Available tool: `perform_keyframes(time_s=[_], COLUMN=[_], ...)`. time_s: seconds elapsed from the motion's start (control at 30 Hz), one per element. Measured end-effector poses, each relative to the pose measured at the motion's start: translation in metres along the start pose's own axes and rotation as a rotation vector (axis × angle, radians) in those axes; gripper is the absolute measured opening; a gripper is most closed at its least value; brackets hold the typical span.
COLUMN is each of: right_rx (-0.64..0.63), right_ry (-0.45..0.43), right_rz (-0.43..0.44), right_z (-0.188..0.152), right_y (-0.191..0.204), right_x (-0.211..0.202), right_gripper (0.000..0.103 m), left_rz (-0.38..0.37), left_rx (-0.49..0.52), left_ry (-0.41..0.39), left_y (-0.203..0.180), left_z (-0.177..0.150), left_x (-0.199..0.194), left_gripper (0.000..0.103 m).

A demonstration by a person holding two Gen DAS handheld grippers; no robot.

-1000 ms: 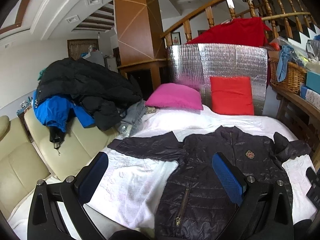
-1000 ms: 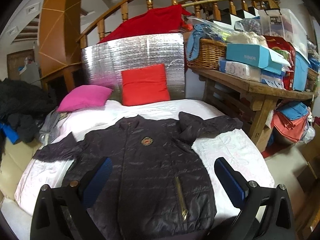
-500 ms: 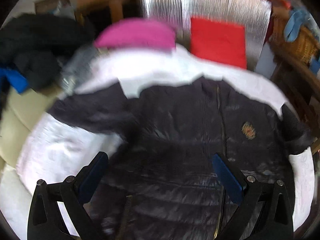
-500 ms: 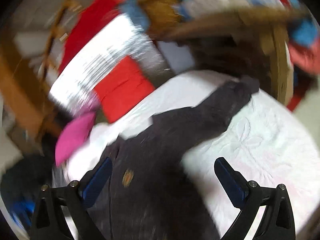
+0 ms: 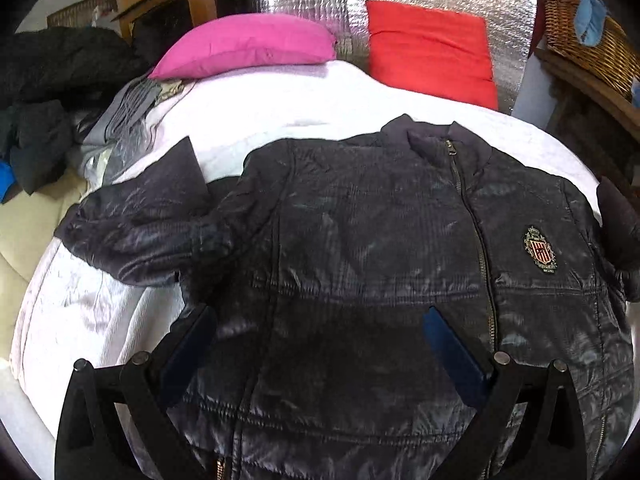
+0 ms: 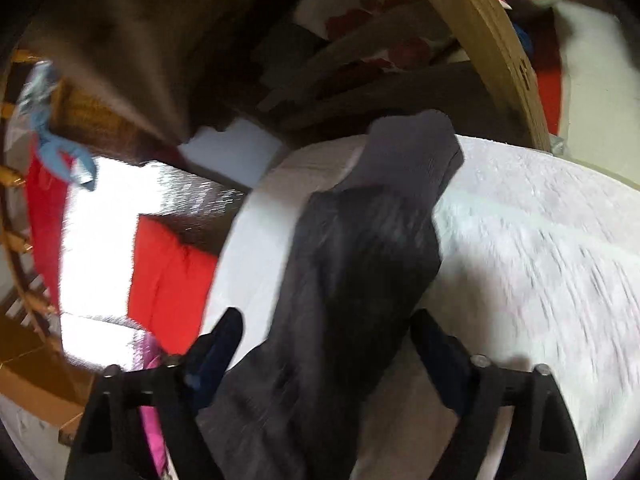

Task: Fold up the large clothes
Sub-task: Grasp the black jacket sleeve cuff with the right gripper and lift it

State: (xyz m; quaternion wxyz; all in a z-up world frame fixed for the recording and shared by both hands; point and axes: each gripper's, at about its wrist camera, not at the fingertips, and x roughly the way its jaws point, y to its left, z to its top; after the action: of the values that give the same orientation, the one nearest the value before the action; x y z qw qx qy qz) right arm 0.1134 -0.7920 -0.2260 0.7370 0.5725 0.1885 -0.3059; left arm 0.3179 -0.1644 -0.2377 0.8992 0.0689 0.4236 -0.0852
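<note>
The glossy quilted black jacket [image 5: 360, 248] carries a woven crest badge [image 5: 540, 248]; its writing is too small to read. The left gripper [image 5: 320, 352] is spread wide above the jacket, and the right gripper [image 6: 326, 360] is spread around the ribbed-cuff sleeve [image 6: 360, 248].

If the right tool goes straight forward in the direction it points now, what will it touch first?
Most likely the jacket's sleeve: it lies between the open fingers of the right tool and runs ahead toward its cuff. The picture is blurred, so depth is uncertain.
</note>
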Motion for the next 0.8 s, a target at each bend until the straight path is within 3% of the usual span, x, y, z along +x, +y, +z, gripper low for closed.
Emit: perform_keyframes(time_s=[0.07,0.1,0.13,0.2,0.27,0.47,0.57,0.63,0.8], right_rx=[0.005,-0.025,-0.052,-0.071,-0.094,-0.239,-0.317,-0.405,-0.546], right_ry=[-0.011,-0.031,-0.041,-0.028,-0.054,-0.08,-0.061,-0.028,0.117], right_rz=[-0.019,-0.052,-0.075,-0.064,-0.055,0.127,0.252,0.33,0.448], right_z=[0.008,0.013,0.016,0.015,0.011,-0.027,-0.067,-0.111,-0.205], right_y=[-0.003,0.001,0.004,0.008,0.015,0.085,0.129,0.157,0.194], right_x=[0.012,0.016,0.02,0.025,0.021,-0.022,-0.053,-0.077,-0.097], right_gripper=[0.068,0.051,0.026,0.02,0.017,0.015,0.015,0.015,0.015], left_rz=[0.005,0.013,0.022,0.034,0.026,0.019,0.021,0.024,0.015], left_rx=[0.02,0.035,0.051,0.065,0.057,-0.025,-0.062,-0.082,-0.131], left_ry=[-0.023,-0.036,-0.046,-0.058,-0.061,-0.071,-0.085,-0.093,-0.107], left_y=[-0.001,-0.004,-0.007,-0.009,-0.006,0.013,0.027,0.037,0.057], left_z=[0.003,0.002,0.003,0.003,0.005,0.011,0.013,0.013,0.015], left_x=[0.001,-0.001,-0.001,-0.002,-0.002,-0.007,-0.011,-0.012,-0.015], left_gripper=[0.103,0.103,0.103,0.103,0.103,0.103,0.103,0.103,0.103])
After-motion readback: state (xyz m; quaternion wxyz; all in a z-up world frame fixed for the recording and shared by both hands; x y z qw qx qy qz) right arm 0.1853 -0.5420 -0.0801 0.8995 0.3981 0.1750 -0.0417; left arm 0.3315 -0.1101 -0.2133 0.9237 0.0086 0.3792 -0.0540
